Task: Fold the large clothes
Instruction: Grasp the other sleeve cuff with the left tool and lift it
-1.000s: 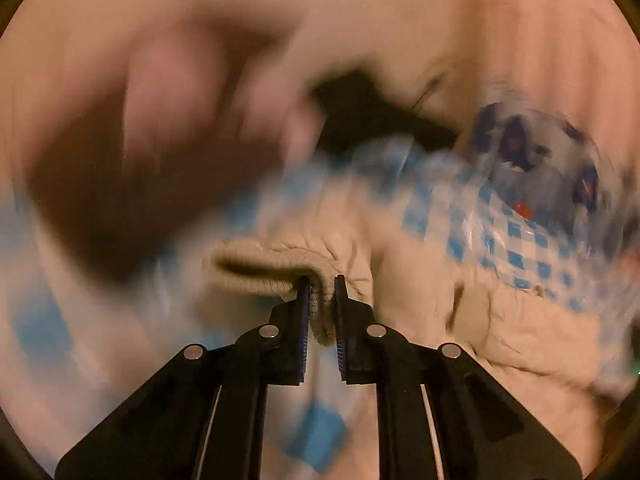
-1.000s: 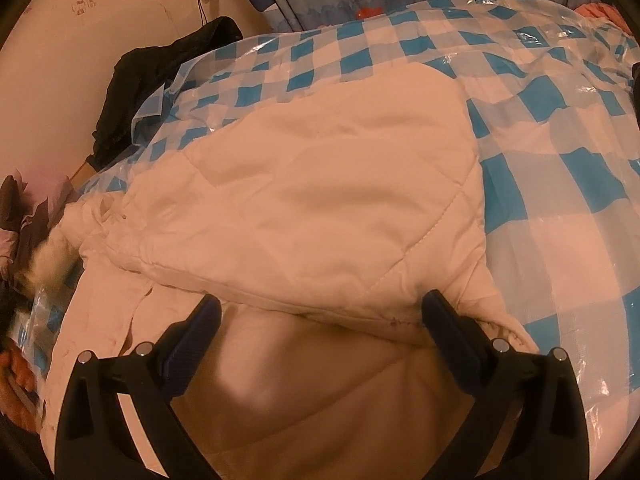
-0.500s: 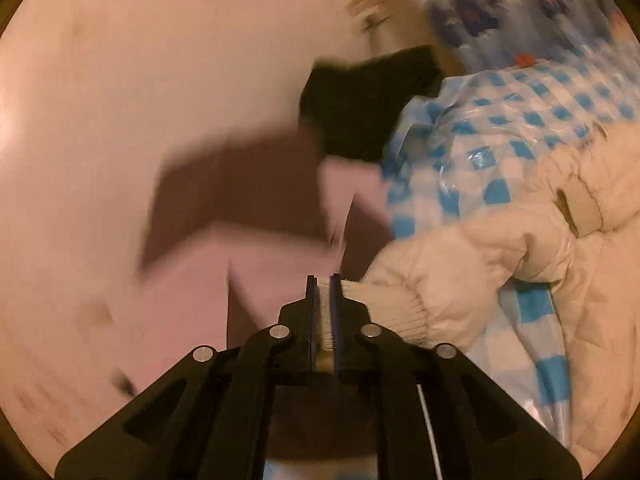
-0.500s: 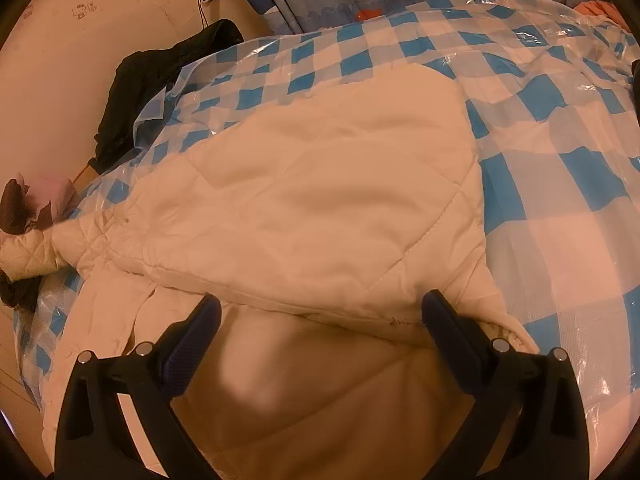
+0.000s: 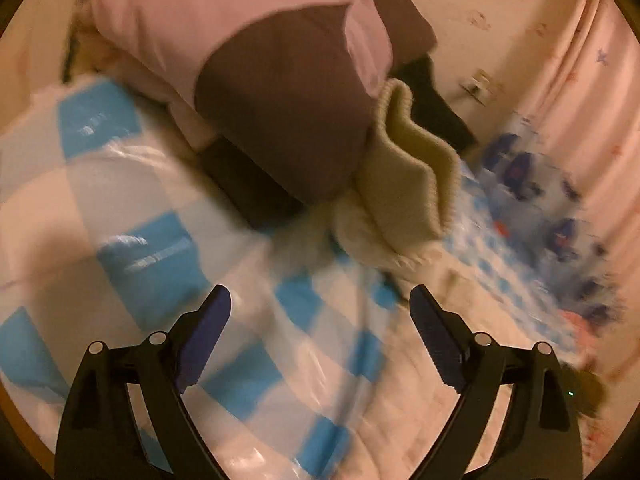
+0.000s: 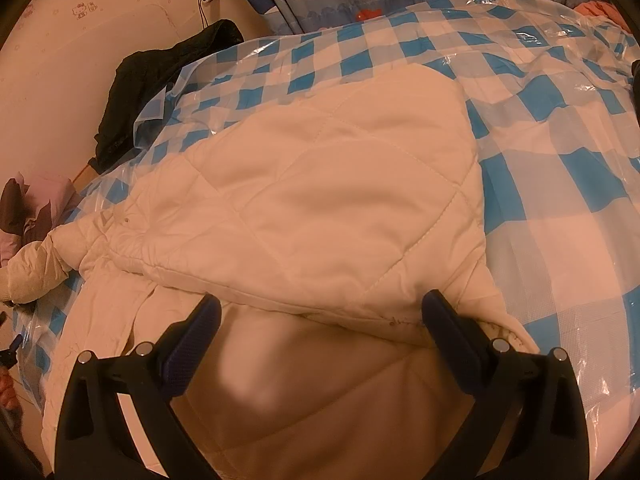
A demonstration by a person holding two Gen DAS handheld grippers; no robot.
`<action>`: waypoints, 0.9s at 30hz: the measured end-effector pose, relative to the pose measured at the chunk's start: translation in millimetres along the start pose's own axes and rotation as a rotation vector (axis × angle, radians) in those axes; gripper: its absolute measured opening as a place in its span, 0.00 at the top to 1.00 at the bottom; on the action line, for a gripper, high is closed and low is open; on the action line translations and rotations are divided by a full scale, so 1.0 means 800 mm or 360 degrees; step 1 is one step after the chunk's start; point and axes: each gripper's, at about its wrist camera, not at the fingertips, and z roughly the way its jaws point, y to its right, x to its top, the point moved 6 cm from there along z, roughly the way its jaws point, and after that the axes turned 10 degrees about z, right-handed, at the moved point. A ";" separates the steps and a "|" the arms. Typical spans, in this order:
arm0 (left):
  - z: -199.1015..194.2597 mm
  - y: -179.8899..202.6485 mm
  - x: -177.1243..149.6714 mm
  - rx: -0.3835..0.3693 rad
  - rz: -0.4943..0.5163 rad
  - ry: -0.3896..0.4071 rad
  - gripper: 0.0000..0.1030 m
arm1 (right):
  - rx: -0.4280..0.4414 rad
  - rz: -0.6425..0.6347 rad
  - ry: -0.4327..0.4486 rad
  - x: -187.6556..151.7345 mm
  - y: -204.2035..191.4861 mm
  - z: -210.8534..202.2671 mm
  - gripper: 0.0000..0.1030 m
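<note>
The white quilted jacket lies on the checked bed, one part already folded over. The left gripper is opening, nothing between its fingers; the knit cuff lies beyond. The right gripper is wide, holding nothing. The sleeve remains to fold.

The left tool is opening with nothing between its fingers; the right tool gapes wide.

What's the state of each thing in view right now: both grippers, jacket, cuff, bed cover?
left gripper: jaws opening, nothing between them
right gripper: open, hovering over the jacket, gripping nothing
white quilted jacket: lying on the bed, partly folded over itself
knit cuff: free of the gripper, crumpled
checked plastic cover: spread out, wrinkled
</note>
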 end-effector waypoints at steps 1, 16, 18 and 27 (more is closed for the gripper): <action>0.003 0.001 0.002 0.0029 0.0019 0.0046 0.16 | 0.0003 0.0001 0.0000 0.000 0.000 0.000 0.06; 0.039 0.070 0.115 0.0289 0.0062 0.0325 0.81 | -0.0036 -0.0138 0.0133 0.008 -0.023 -0.025 0.06; 0.018 0.090 0.151 0.0315 0.0256 0.0445 0.83 | 0.0047 -0.0230 0.0223 0.017 -0.056 -0.047 0.06; -0.039 0.187 0.219 -0.0037 0.0795 0.0575 0.83 | 0.0090 -0.0329 -0.0062 0.065 -0.185 0.066 0.06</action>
